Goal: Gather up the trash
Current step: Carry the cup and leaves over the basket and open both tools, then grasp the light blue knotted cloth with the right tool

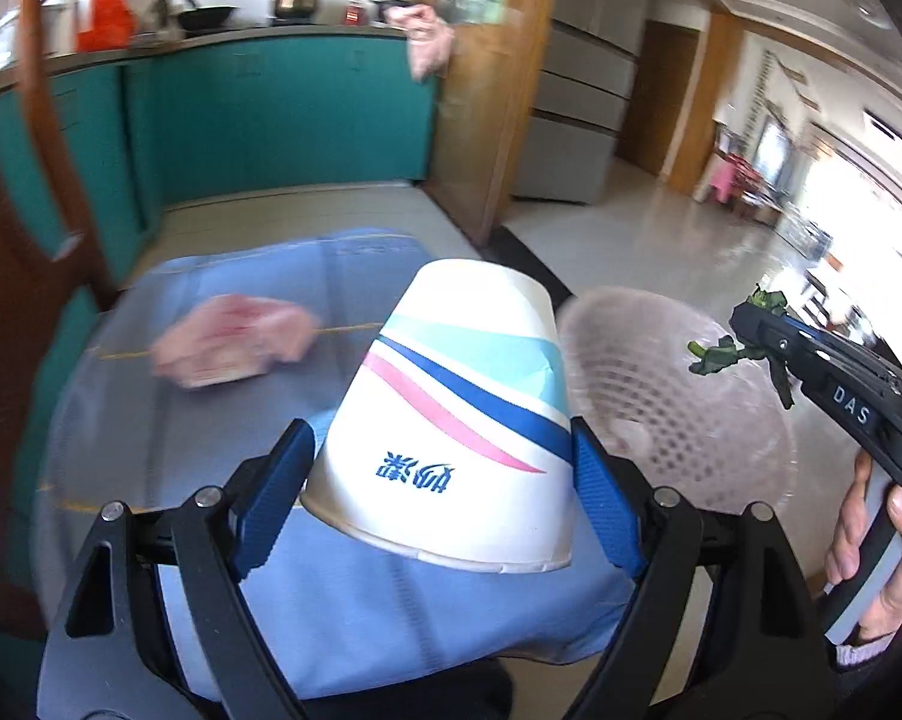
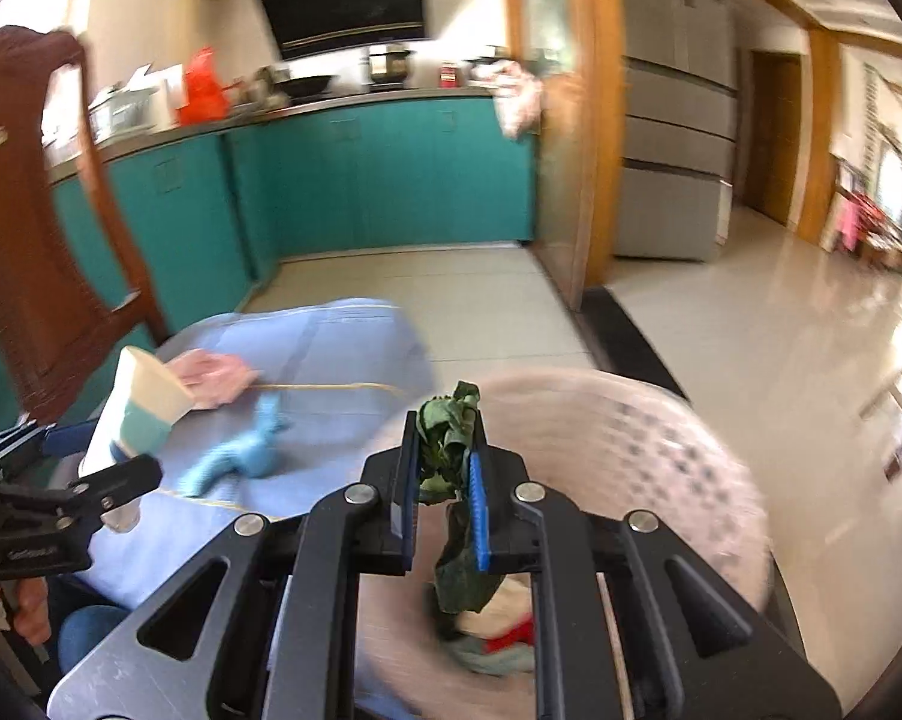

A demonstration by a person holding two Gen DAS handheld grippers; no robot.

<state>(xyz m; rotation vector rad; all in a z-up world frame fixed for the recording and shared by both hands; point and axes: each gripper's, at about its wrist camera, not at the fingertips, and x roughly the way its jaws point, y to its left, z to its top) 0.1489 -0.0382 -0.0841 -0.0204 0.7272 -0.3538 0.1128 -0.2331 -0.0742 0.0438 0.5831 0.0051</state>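
Note:
My left gripper (image 1: 445, 468) is shut on a white paper cup (image 1: 457, 420) with blue, teal and pink stripes, held above the blue cloth on the table (image 1: 211, 420). The cup also shows in the right wrist view (image 2: 145, 414). My right gripper (image 2: 445, 462) is shut on a wilted green vegetable leaf (image 2: 448, 438) and holds it over a pale perforated trash basket (image 2: 661, 480). In the left wrist view the right gripper (image 1: 733, 336) with the leaf (image 1: 715, 354) hangs over the basket (image 1: 679, 396). A pink crumpled wrapper (image 1: 235, 342) lies on the cloth.
A crumpled blue piece (image 2: 241, 456) lies on the cloth near the basket. Trash lies inside the basket (image 2: 499, 636). A wooden chair (image 2: 37, 228) stands at the left. Teal kitchen cabinets (image 2: 361, 180) stand behind, and tiled floor (image 2: 751, 360) spreads to the right.

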